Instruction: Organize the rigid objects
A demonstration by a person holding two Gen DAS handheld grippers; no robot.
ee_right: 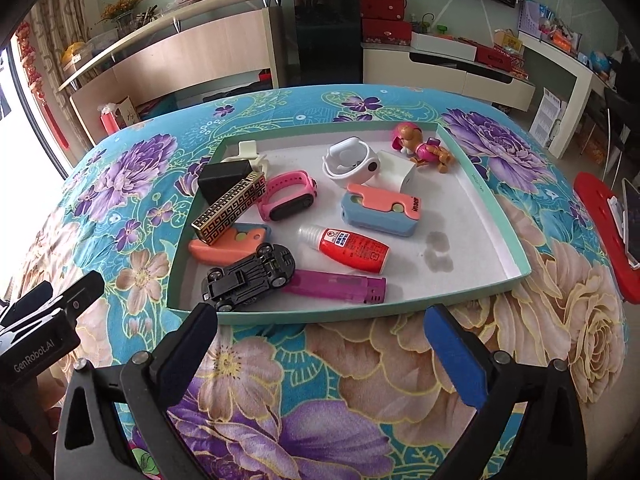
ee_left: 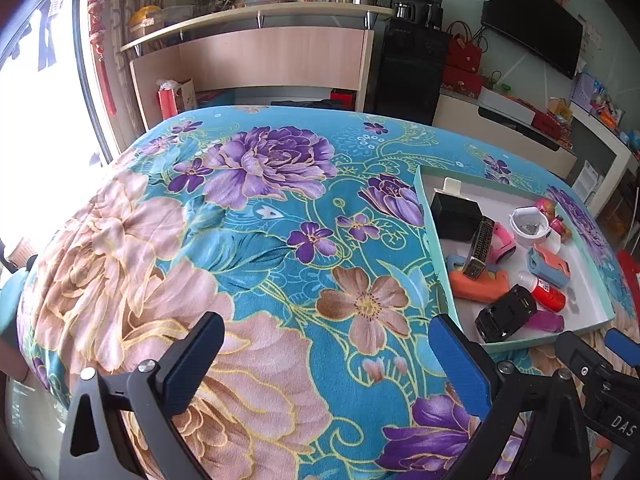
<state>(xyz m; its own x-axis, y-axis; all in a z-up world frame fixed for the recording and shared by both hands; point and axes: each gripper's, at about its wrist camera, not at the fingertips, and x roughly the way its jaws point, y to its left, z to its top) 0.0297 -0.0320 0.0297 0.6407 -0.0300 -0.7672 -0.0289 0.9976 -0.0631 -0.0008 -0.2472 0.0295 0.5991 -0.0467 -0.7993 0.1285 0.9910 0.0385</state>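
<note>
A shallow green-rimmed tray [ee_right: 502, 208] with a white floor sits on the floral cloth and holds several small objects: a black toy car [ee_right: 250, 274], a purple lighter [ee_right: 340, 286], a red glue bottle [ee_right: 352, 250], a pink watch [ee_right: 286, 196], a gold-patterned bar [ee_right: 230, 210] and a toy pup [ee_right: 420, 144]. My right gripper [ee_right: 320, 344] stands open just short of the tray's near rim, nothing between its fingers. My left gripper [ee_left: 326, 356] is open over bare cloth, left of the tray [ee_left: 444, 280]. The same black car [ee_left: 506, 316] lies in the tray's near corner.
The floral cloth [ee_left: 248, 216] covers the table. A red object [ee_right: 600, 236] with a phone on it lies at the table's right edge. Behind the table stand a wooden counter [ee_left: 276, 56], a black cabinet [ee_left: 408, 76] and a wall television [ee_left: 532, 36].
</note>
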